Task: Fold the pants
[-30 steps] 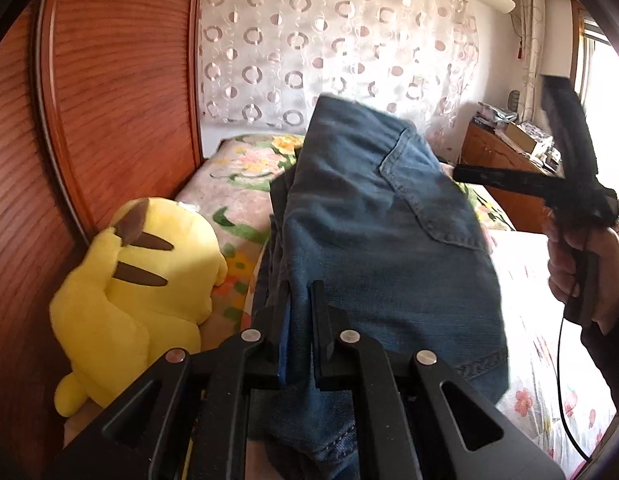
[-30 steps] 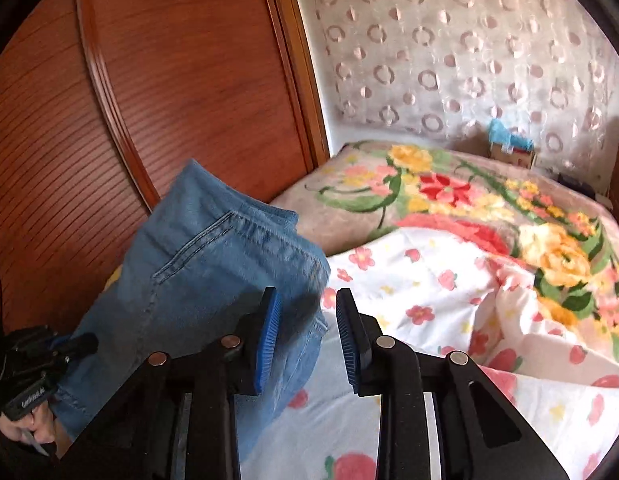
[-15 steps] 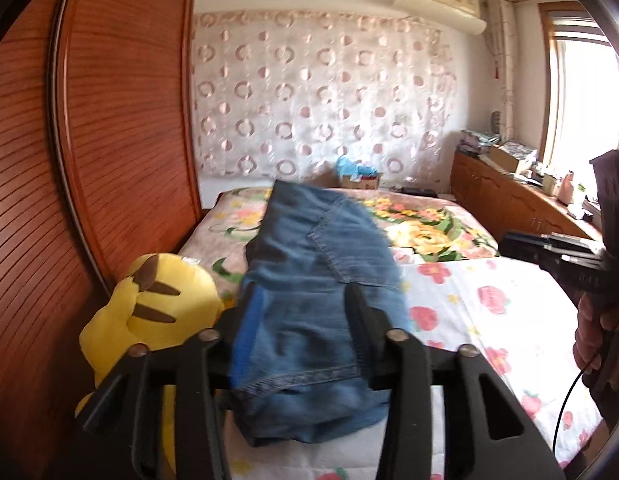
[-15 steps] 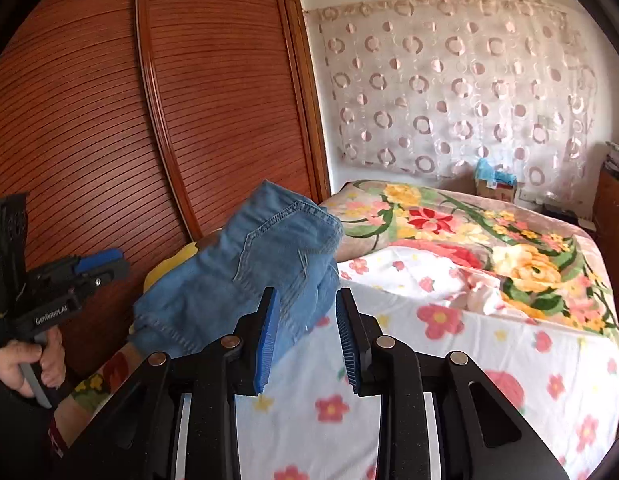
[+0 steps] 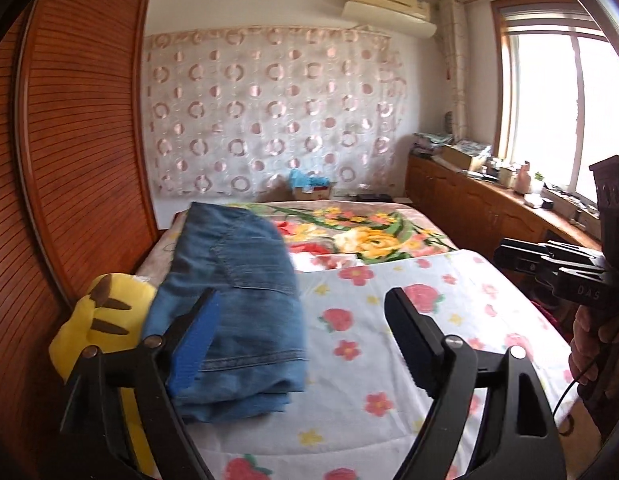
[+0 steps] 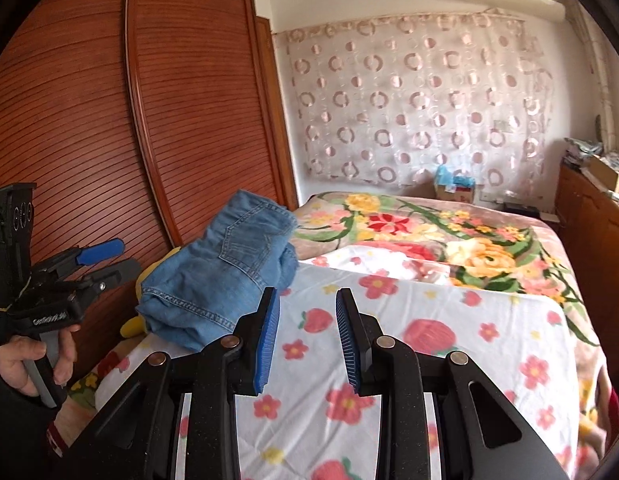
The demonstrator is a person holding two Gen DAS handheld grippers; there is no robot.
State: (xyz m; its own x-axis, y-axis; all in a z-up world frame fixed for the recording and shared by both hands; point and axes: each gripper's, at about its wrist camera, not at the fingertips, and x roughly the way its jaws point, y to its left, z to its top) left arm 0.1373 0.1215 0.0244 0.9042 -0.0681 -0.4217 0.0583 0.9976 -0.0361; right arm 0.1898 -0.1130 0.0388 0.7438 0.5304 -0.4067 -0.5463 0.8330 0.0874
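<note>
The folded blue jeans (image 5: 237, 292) lie in a stack on the left side of the bed, their left edge resting against a yellow plush toy (image 5: 97, 320). My left gripper (image 5: 301, 304) hovers just before the stack, its jaws opening wide, with no fabric pressed between the pads. In the right wrist view the jeans (image 6: 225, 268) sit left of and beyond my right gripper (image 6: 307, 296). That gripper stands open with a narrow gap, and only the sheet shows between its blue pads (image 6: 269, 328). The left gripper (image 6: 105, 260) appears there at the far left, clear of the jeans.
A white flowered sheet (image 5: 429, 320) covers the near bed, with a floral blanket (image 5: 369, 236) beyond it. A wooden wardrobe (image 5: 77, 160) runs along the left. A low cabinet (image 5: 469, 208) with clutter stands under the window. A hand holds the right gripper (image 5: 549, 264) at the right edge.
The left gripper let go of the jeans, opened wide and drew back and up. The jeans dropped into a stack on the bed. The right gripper also backed away, its gap unchanged.
</note>
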